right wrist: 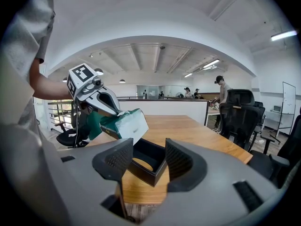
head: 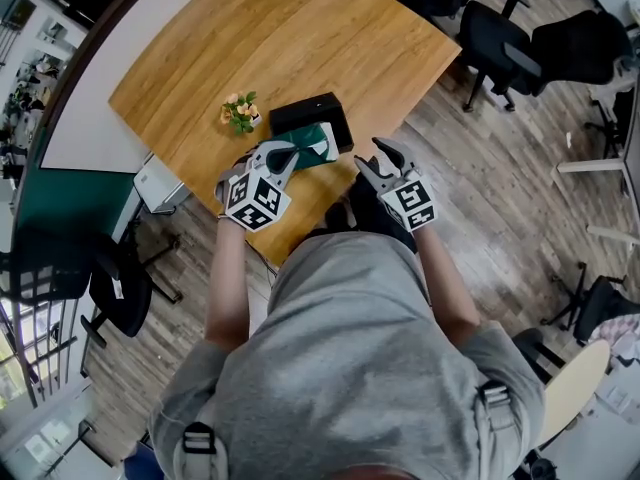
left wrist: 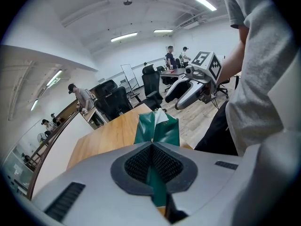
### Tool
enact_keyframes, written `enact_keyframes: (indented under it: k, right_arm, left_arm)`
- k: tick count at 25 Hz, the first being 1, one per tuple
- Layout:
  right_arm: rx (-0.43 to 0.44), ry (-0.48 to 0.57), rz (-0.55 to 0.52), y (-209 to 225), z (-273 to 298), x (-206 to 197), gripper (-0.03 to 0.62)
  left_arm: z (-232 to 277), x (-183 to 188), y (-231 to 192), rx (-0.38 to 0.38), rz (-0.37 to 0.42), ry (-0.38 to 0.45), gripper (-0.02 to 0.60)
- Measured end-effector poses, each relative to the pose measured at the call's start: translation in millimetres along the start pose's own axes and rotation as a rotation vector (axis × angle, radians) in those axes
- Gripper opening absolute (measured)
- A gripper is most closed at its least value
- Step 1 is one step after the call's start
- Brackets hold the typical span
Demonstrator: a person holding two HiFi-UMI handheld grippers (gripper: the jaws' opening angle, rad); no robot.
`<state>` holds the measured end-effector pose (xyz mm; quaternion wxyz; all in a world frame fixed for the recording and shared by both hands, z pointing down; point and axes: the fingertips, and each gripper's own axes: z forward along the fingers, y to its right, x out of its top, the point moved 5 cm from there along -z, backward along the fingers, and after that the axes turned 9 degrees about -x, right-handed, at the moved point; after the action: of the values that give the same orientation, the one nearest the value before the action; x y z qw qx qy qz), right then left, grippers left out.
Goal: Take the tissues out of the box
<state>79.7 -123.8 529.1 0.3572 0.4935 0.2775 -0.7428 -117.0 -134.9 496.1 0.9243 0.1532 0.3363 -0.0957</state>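
A green and white tissue pack (head: 316, 144) hangs tilted just above the open black box (head: 311, 116) on the wooden table (head: 250, 38). My left gripper (head: 286, 156) is shut on the pack's green wrapper (left wrist: 157, 128), which is pinched between the pads (left wrist: 141, 161). In the right gripper view the pack (right wrist: 123, 125) is lifted over the box's near left corner (right wrist: 146, 172), with the left gripper (right wrist: 101, 100) above it. My right gripper (head: 381, 164) stands open at the table's near edge, to the right of the box, with nothing between its fingers (right wrist: 115, 160).
A small pot of flowers (head: 240, 113) stands just left of the box. Black office chairs (head: 500, 43) stand beyond the table's right corner, and another one (head: 120, 288) sits at the left. A white partition (head: 100, 78) runs along the table's left side.
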Motion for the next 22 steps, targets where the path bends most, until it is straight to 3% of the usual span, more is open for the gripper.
enact_keyframes:
  k: [22]
  right_arm:
    - [0.040, -0.013, -0.035, -11.2, 17.5, 3.1, 0.218]
  left_arm:
    - [-19.8, -12.1, -0.9, 0.024, -0.015, 0.012, 0.021]
